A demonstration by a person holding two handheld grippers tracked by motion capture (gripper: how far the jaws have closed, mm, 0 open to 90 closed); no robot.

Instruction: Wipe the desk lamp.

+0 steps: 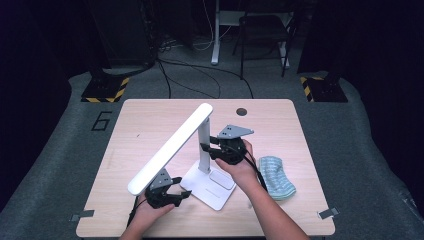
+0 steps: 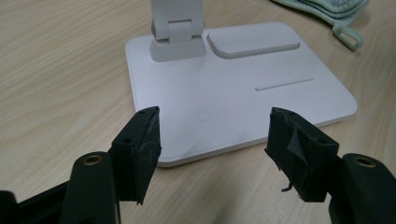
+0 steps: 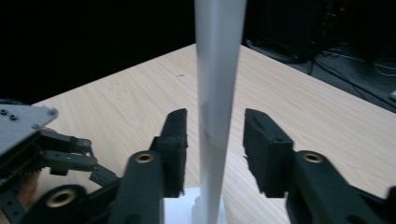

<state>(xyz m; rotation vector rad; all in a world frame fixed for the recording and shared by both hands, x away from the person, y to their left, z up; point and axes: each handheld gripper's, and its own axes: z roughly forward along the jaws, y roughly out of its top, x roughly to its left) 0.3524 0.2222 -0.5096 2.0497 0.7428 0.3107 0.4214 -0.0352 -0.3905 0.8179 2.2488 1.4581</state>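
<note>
A white desk lamp stands on the wooden table (image 1: 150,120); its long head (image 1: 170,150) slants down to the left from an upright post (image 1: 204,145) on a flat base (image 1: 212,192). My right gripper (image 1: 207,143) is open, its jaws either side of the post (image 3: 217,70) with a small gap on each side (image 3: 215,135). My left gripper (image 1: 182,189) is open beside the base's near left corner. In the left gripper view its jaws (image 2: 215,140) frame the base's edge (image 2: 233,93) without touching it; the post's hinge (image 2: 177,32) sits beyond.
A light green knitted cloth (image 1: 276,175) lies on the table right of the right hand, with its corner (image 2: 327,9) past the base. A round cable hole (image 1: 241,111) is near the table's far edge. Chairs and cables stand on the floor behind.
</note>
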